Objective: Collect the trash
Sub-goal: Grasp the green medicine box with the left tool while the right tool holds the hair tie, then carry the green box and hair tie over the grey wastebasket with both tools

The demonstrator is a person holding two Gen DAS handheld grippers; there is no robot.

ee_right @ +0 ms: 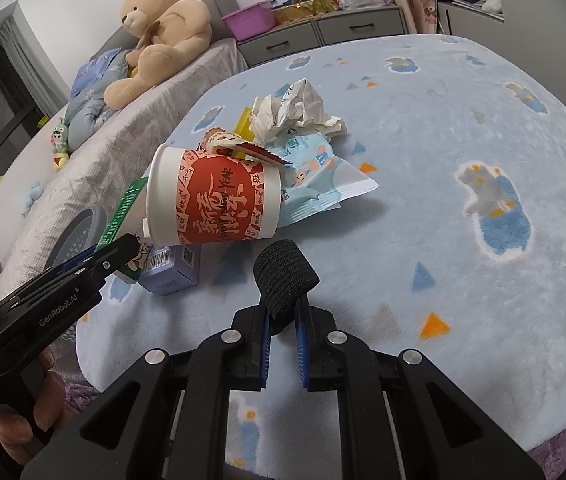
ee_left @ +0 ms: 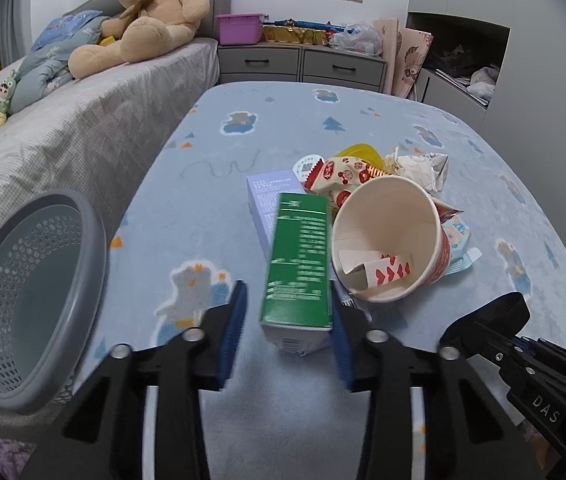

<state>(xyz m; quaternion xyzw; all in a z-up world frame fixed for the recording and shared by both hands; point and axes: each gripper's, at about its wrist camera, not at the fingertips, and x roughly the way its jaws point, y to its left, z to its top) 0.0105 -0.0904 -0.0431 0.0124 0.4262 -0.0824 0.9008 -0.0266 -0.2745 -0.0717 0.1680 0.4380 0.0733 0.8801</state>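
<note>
A green carton (ee_left: 299, 264) lies tilted on a pale purple box (ee_left: 261, 204) on the blue blanket. My left gripper (ee_left: 289, 320) straddles the carton's near end: the right pad touches it and a thin gap shows at the left pad. Beside it lies a red-and-white paper cup (ee_left: 387, 240) on its side, with snack wrappers (ee_left: 339, 176), crumpled paper (ee_left: 419, 168) and a blue packet (ee_right: 315, 176) behind. My right gripper (ee_right: 283, 312) is shut on a black fabric band (ee_right: 286, 272), near the cup (ee_right: 211, 200). The left gripper (ee_right: 119, 252) shows at the left of that view.
A grey perforated basket (ee_left: 95, 248) lies tipped against the bed at the left, also seen as basket (ee_right: 95, 220). A teddy bear (ee_left: 151, 20) sits on the bed. Grey drawers (ee_left: 303, 64) with a purple bin (ee_left: 239, 28) stand beyond. A hand (ee_right: 23, 420) grips the left tool.
</note>
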